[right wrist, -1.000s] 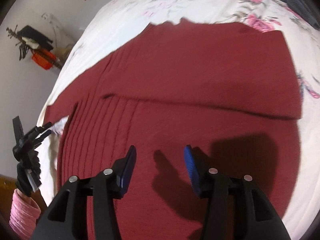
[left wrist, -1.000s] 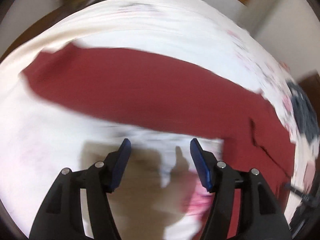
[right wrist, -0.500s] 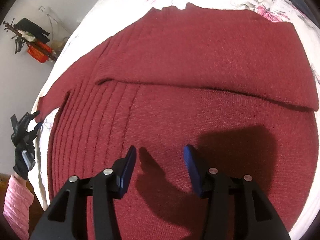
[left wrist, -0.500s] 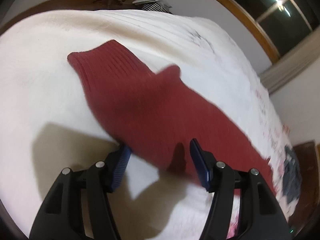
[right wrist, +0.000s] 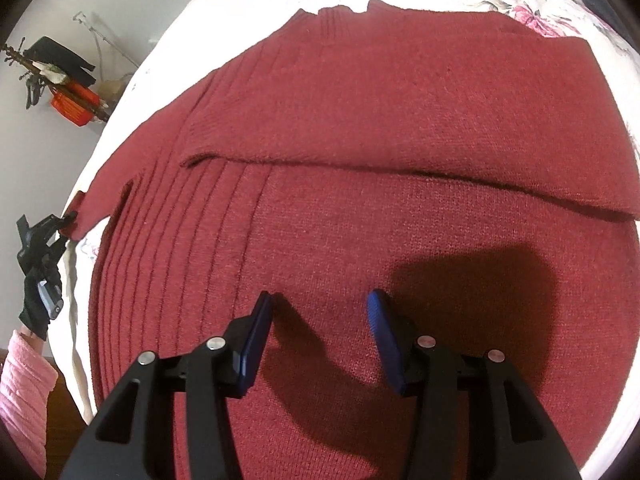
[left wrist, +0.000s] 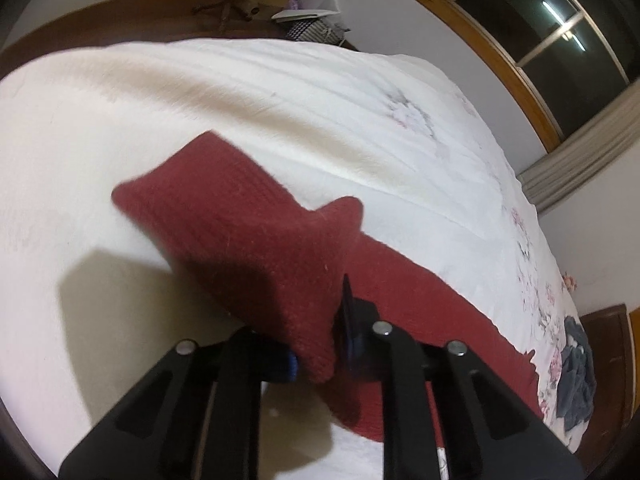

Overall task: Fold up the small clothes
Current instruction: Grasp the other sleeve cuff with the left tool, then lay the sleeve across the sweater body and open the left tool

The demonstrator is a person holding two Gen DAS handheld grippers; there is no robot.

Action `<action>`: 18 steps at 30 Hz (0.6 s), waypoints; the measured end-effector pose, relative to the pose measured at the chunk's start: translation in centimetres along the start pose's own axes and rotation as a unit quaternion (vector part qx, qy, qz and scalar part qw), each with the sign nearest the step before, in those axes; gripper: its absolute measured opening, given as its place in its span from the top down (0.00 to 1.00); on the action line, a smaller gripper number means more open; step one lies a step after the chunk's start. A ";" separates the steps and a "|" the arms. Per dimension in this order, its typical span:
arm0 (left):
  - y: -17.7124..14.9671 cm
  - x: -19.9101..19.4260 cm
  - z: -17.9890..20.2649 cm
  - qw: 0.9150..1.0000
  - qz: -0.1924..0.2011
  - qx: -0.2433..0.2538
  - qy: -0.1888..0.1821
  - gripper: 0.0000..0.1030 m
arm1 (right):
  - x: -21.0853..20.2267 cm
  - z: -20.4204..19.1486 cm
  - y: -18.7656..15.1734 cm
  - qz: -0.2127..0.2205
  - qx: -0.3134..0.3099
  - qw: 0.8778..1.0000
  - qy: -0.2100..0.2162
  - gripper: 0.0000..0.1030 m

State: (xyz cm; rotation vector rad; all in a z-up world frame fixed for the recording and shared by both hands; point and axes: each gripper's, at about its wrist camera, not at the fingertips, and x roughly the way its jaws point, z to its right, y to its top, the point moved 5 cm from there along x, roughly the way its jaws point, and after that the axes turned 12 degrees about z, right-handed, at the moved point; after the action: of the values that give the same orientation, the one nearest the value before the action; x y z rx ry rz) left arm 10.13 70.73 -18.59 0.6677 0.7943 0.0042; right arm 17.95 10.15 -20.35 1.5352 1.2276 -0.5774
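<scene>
A dark red knitted sweater (right wrist: 360, 128) lies spread on the bed, one sleeve folded flat across its body. My right gripper (right wrist: 320, 320) hovers open just above the sweater's lower body, nothing between its blue pads. In the left wrist view my left gripper (left wrist: 320, 344) is shut on the sweater's other sleeve (left wrist: 240, 232), which is bunched and lifted off the white bedcover. The same left gripper (right wrist: 60, 220) shows at the far left of the right wrist view, holding the sleeve's cuff.
The bed has a white floral cover (left wrist: 280, 92). A dark garment (left wrist: 576, 376) lies on the cover at the far right. A wooden headboard (left wrist: 132, 16), a window (left wrist: 560, 44) and clutter (right wrist: 64, 76) by the wall surround the bed. A pink-sleeved arm (right wrist: 24, 376) is at lower left.
My left gripper swung over to the sleeve and shut on it, raising it off the cover. My right gripper stayed open and sank a little closer to the sweater.
</scene>
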 end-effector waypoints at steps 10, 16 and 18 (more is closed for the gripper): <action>-0.8 -4.1 9.0 0.993 0.027 0.082 -0.084 0.92 | -1.5 0.0 -0.2 0.013 0.008 1.000 0.000 0.51; -5.9 -5.7 18.1 0.977 0.010 0.144 -0.156 0.92 | -3.5 -0.1 -0.5 0.030 0.009 0.999 0.008 0.51; -8.3 -5.9 20.8 0.971 0.001 0.159 -0.177 0.92 | -4.0 0.1 -0.6 0.034 0.009 0.999 0.008 0.51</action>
State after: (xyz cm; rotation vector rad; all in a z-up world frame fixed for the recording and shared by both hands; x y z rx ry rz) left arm 17.68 51.20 -8.69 0.9420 0.4513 -0.2399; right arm 15.96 8.36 -17.26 1.5920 1.1810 -0.5343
